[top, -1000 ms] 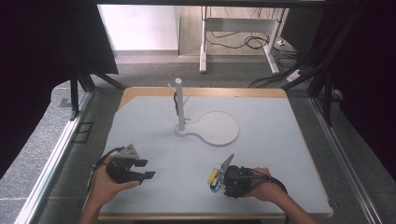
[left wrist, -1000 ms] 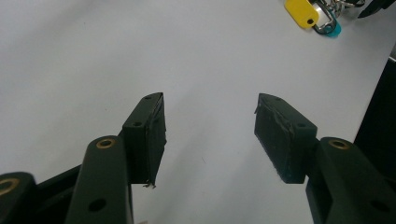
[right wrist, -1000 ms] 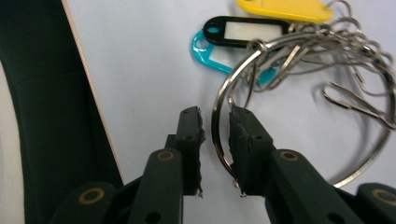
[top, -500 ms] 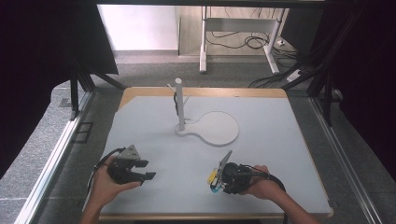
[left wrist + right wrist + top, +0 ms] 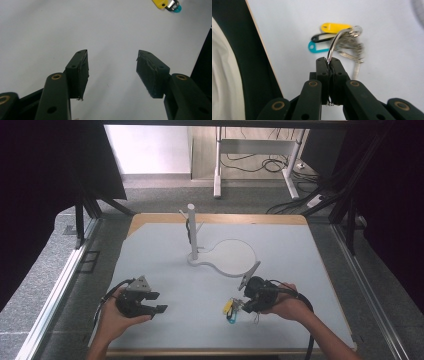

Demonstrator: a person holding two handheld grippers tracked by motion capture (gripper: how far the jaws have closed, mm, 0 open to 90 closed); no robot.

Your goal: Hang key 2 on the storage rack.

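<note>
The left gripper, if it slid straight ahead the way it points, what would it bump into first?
Probably nothing nearby: the left gripper has open jaws facing bare table. The tagged keys lie ahead but off to one side, so likely missed.

— Seen on the counter (image 5: pixel 300 250)?
— White stand (image 5: pixel 193 231) with round base (image 5: pixel 232 257), mid-counter.
— Nearer the front?
— Left hand-held gripper (image 5: pixel 157 302) gaping over bare surface; right hand-held gripper (image 5: pixel 241 306) beside a tagged key bunch (image 5: pixel 230 310).

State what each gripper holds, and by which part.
The right gripper pinches the bunch of keys by its large metal ring. The left gripper is open, holding nothing.
</note>
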